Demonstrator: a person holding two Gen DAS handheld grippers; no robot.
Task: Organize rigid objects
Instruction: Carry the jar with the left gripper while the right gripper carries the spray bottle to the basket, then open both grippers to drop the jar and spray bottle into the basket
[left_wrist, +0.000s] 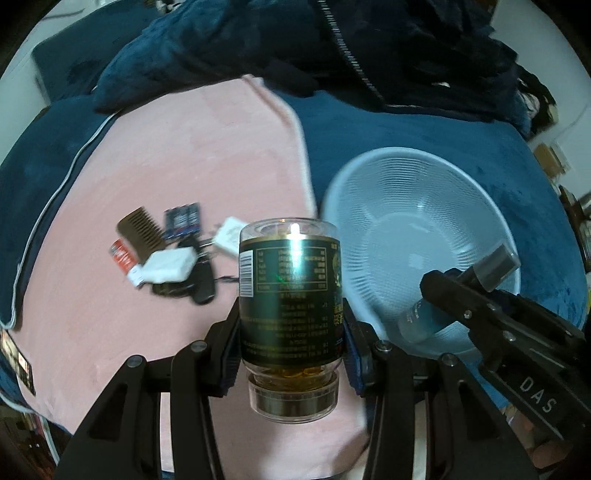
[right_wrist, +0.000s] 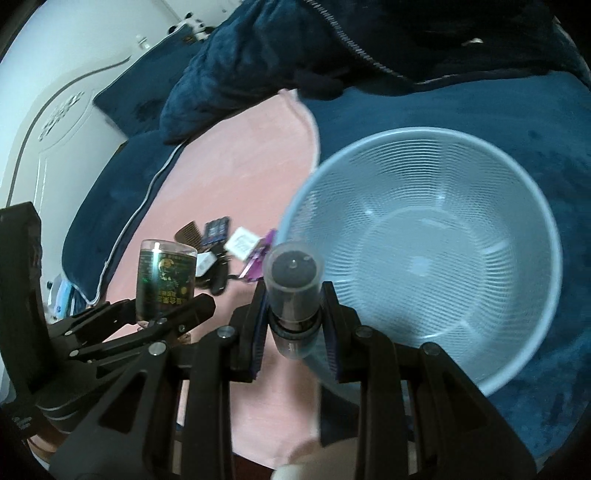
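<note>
Left gripper clamps a jar; right gripper, nearer the basket, clamps a spray bottle over its rim.

A bedroom in a home. The work surface is a bed covered in dark blue plush, with a pink blanket spread over part of it. Blue pillows and rumpled bedding lie at the head end, against a white panel with raised moulding. Small personal items lie on the blanket, among them a comb. A pale basket sits on the bed.
</note>
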